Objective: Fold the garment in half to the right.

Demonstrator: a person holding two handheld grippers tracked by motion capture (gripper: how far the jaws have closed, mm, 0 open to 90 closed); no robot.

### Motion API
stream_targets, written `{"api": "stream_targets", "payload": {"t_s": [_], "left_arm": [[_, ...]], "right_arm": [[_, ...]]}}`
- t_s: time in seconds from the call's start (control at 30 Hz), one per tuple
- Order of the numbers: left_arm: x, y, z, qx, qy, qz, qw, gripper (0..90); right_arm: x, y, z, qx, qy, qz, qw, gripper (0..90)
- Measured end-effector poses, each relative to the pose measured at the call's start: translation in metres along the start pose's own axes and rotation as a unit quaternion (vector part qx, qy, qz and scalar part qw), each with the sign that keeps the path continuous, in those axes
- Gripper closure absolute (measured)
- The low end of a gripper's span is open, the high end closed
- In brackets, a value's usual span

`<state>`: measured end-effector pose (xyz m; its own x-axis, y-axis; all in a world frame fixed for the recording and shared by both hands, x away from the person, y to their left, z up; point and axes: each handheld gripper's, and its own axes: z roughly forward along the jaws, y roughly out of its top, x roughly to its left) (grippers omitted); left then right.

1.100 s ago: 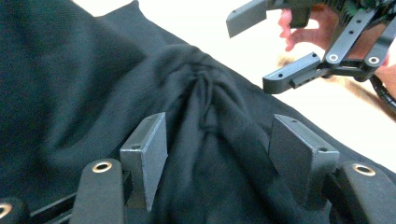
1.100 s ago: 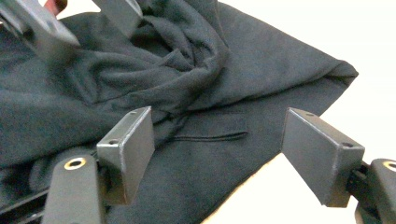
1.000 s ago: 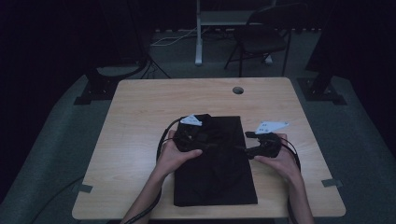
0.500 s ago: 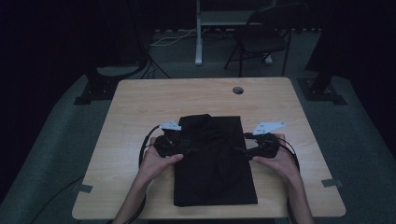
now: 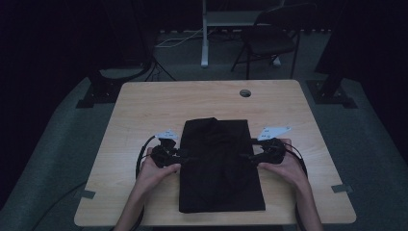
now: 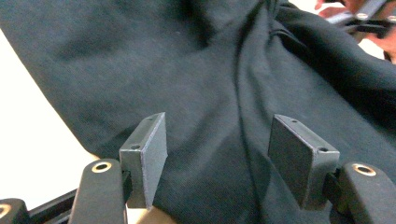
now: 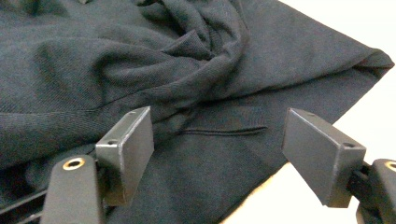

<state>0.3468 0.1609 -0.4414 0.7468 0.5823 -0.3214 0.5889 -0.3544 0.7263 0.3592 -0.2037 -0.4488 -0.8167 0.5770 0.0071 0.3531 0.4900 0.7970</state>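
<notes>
A folded black cloth garment lies flat on the middle of the light wooden surface, with the left claw at its left edge and the right claw at its right edge, both standing open over the fabric without pinching it.

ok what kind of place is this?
Probably a lab or recording studio, not a home: dark curtained surroundings, a bare wooden table with a cable hole, a folding chair, and stand feet on grey carpet.

Both hand-held grippers open, facing inward
</notes>
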Motion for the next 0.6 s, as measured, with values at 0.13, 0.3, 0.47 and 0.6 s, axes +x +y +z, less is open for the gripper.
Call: {"api": "stream_targets", "payload": {"t_s": [0.13, 0.3, 0.47, 0.6], "left_arm": [[-0.001, -0.005, -0.004, 0.004, -0.012, -0.004, 0.9999, 38.2], [0.001, -0.013, -0.004, 0.007, -0.026, -0.011, 0.9996, 38.3], [0.001, -0.019, -0.008, 0.006, -0.043, -0.022, 0.9988, 38.8], [-0.005, -0.022, -0.012, 0.014, -0.076, -0.026, 0.9967, 40.8]], "right_arm": [[0.0, 0.0, 0.0, 0.0, -0.001, 0.0, 1.0, 24.7], [0.0, 0.0, 0.0, 0.001, -0.001, -0.001, 1.0, 24.6], [0.0, 0.0, 0.0, 0.0, -0.002, 0.0, 1.0, 24.6], [0.001, 0.0, 0.001, 0.001, -0.003, -0.002, 1.0, 24.5]]}}
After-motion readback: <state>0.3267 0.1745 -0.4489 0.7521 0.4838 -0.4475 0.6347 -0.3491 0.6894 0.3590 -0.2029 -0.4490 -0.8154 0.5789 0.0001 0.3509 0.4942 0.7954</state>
